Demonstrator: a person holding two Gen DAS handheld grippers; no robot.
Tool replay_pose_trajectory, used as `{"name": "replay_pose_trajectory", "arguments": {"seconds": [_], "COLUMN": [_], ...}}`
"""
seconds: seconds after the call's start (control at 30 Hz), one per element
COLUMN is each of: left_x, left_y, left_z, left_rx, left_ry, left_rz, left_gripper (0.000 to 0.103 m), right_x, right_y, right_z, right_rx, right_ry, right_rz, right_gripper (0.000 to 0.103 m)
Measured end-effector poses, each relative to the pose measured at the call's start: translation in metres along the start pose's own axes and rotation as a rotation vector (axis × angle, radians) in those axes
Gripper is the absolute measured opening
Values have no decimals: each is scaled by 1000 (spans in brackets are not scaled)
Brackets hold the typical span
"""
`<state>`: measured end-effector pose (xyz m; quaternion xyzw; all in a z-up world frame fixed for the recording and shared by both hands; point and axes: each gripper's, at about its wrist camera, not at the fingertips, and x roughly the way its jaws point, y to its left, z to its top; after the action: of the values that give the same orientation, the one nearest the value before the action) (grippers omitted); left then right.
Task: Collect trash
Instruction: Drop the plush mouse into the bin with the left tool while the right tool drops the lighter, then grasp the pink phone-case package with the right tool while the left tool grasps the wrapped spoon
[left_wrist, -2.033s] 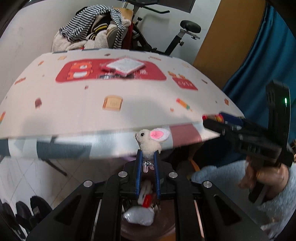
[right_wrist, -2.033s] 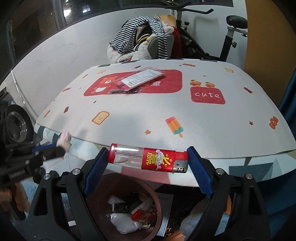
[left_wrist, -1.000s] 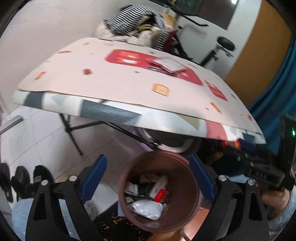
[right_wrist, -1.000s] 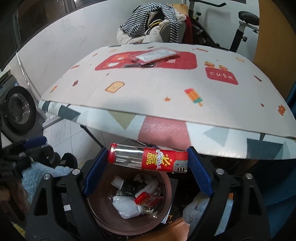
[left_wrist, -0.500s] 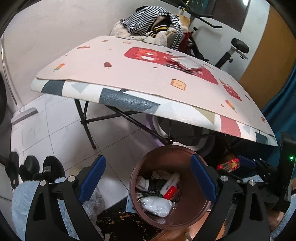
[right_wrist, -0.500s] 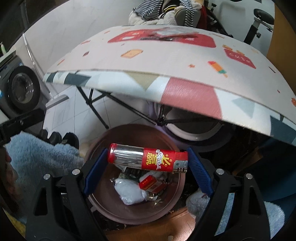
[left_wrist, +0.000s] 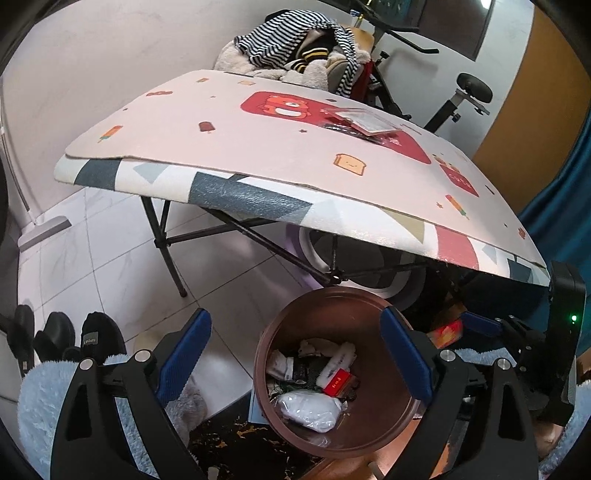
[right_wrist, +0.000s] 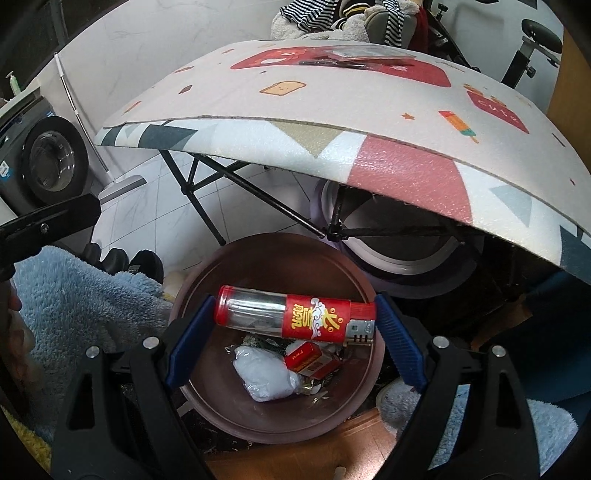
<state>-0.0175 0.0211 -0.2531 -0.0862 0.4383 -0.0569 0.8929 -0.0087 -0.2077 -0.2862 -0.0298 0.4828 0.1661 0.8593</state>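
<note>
A brown round trash bin (left_wrist: 369, 302) stands on the floor under the table edge; it holds a white bag, a red box and other scraps. It also shows in the right wrist view (right_wrist: 258, 258). My right gripper (right_wrist: 293, 325) is shut on a red and clear lighter (right_wrist: 295, 320), held crosswise right above the bin's mouth. The lighter's end (left_wrist: 447, 329) shows past the bin's right rim in the left wrist view. My left gripper (left_wrist: 295, 350) is open and empty, above the bin's left side. A clear packet (left_wrist: 365, 122) lies on the far tabletop.
The folding table (left_wrist: 258, 155) with its patterned mat overhangs the bin; black legs (left_wrist: 170, 251) stand on white tiles. Black shoes (left_wrist: 55, 336) and a blue fluffy fabric (right_wrist: 74, 295) lie left. A washing machine (right_wrist: 44, 158), clothes pile (left_wrist: 295, 48) and exercise bike (left_wrist: 461, 96) stand behind.
My left gripper opened and let the plush mouse drop, then drew back over the bin. My right gripper carried the lighter from table level down to just above the bin.
</note>
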Motion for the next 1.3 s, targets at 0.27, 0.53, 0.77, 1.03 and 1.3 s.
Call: {"name": "replay_pose_trajectory", "arguments": {"seconds": [0.27,0.53,0.77,1.03,1.3], "left_x": [1,0,-2,8,26], "left_y": [5,8,8,15,23], "left_z": [0,5,24,64,107], "left_rx": [-22,-41,-18,-17,-30], "left_ry": [1,-11,-56,-96,-131], "left_rz": [7,-47,-65,-78,-101], "left_gripper": [90,90,90,79,51], "right_x": [0,-5,-15,-25,6], "right_y": [-5,-15,-35,-72,-114], "right_z": [1,5,24,85,184], "right_rx": [18,48,86,159,350], "right_ry": [-4,-27,-52,-106,-149], "right_rz": [-30,-61,-56,-11,117], "right_gripper": [97,97,97,97,62]}}
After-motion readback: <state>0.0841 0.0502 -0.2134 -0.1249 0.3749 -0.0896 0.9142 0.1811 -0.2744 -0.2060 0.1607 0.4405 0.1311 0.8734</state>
